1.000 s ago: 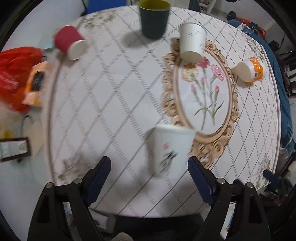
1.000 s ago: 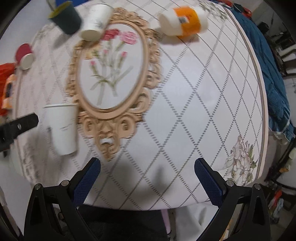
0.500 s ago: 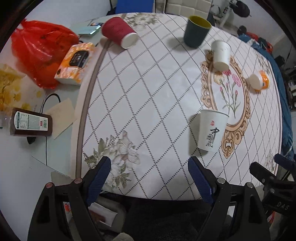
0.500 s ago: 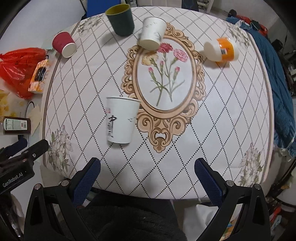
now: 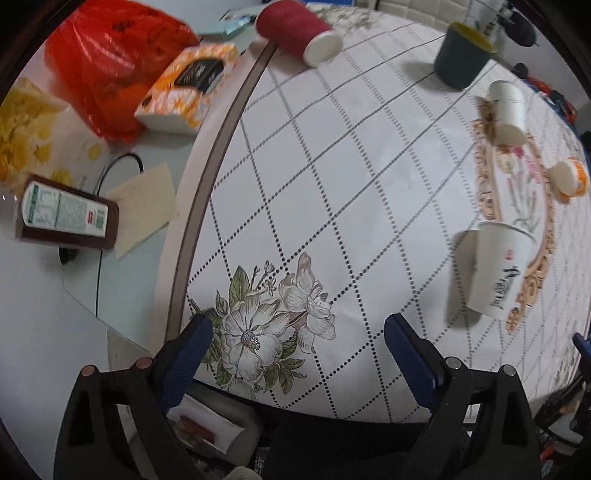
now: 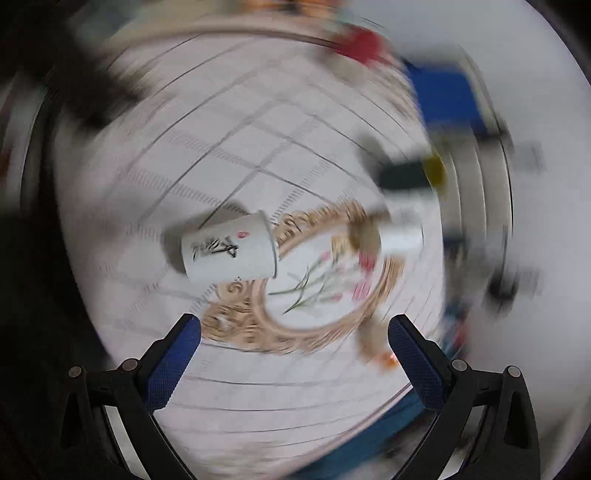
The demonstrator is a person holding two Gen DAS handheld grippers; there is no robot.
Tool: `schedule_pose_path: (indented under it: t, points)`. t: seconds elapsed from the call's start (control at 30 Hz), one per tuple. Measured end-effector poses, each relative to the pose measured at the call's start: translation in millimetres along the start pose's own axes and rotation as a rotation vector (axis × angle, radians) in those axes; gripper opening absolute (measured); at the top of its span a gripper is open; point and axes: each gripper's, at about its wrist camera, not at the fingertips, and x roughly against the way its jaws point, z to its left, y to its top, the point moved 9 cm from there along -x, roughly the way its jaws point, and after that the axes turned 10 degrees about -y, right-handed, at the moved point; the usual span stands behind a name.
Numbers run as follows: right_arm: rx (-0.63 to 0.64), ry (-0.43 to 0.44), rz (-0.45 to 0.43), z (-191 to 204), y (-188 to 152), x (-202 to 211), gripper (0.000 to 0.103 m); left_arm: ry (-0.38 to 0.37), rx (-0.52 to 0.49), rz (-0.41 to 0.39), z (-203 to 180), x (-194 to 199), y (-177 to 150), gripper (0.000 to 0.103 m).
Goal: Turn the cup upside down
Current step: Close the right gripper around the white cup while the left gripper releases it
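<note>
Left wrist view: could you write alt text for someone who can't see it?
A white paper cup with black calligraphy stands upright on a round table with a diamond-grid cloth. The open, empty left gripper hovers at the near edge. Behind: a red cup lying down, a dark green cup.

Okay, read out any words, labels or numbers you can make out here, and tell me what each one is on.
Nothing reads cleanly.
White paper cup: black brush calligraphy and a small red seal, not legible.
Brown bottle: white and green label, print too small.
Orange tissue pack: dark panel, text blurred.
Red plastic bag: faint dark marks, unreadable.
</note>
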Motion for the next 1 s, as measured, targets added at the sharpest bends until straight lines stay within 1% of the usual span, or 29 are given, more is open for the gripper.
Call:
schedule_pose_path:
  t: [0.03,0.07,0.17,0.2,0.23,0.33,0.4,0.47,0.57,0.63,0.77,0.93,1.0]
  points:
    - [0.148,-0.041,-0.046,9.1,3.8,-1.3,0.103,-0.007,0.018,0.007,0.4,-4.5,-0.9,0.095]
    - [0.268,-0.075,-0.075,16.7,5.7,-3.6,0.103,-0.011,0.033,0.01,0.6,-7.9,-1.1,0.095]
    - [0.677,-0.181,-0.182,42.8,1.8,-15.3,0.103,-0.003,0.076,0.028,0.6,-20.7,-3.0,0.095]
    - [0.762,-0.2,-0.209,48.2,1.4,-17.9,0.103,-0.004,0.091,0.035,0.0,-24.5,-3.9,0.095]
    - [0.884,-0.228,-0.252,56.0,-2.1,-23.0,0.103,0.001,0.105,0.039,0.1,-27.4,-4.6,0.096]
    - [1.176,-0.311,-0.353,72.5,-13.1,-39.4,0.103,0.005,0.147,0.048,1.3,-34.4,-6.6,0.096]
    - [1.345,-0.361,-0.419,80.8,-17.7,-51.7,0.101,0.011,0.172,0.054,4.1,-38.8,-8.9,0.096]
    - [1.469,-0.42,-0.476,87.5,-18.3,-62.9,0.097,0.012,0.194,0.063,6.5,-44.3,-10.4,0.096]
    - [1.61,-0.488,-0.55,93.6,-16.2,-75.4,0.095,0.012,0.214,0.078,9.7,-52.7,-15.5,0.096]
    - [1.65,-0.498,-0.571,95.8,-12.5,-80.0,0.094,0.019,0.212,0.082,9.7,-57.2,-15.8,0.096]
    - [1.696,-0.481,-0.583,97.1,-7.4,-88.3,0.093,0.014,0.209,0.093,8.6,-64.4,-19.4,0.096]
    - [1.74,-0.467,-0.57,102.0,-5.9,-101.3,0.089,0.017,0.197,0.095,5.7,-70.0,-18.7,0.096]
    - [1.743,-0.469,-0.566,106.2,-6.0,-103.4,0.086,0.018,0.195,0.098,4.9,-71.7,-15.0,0.096]
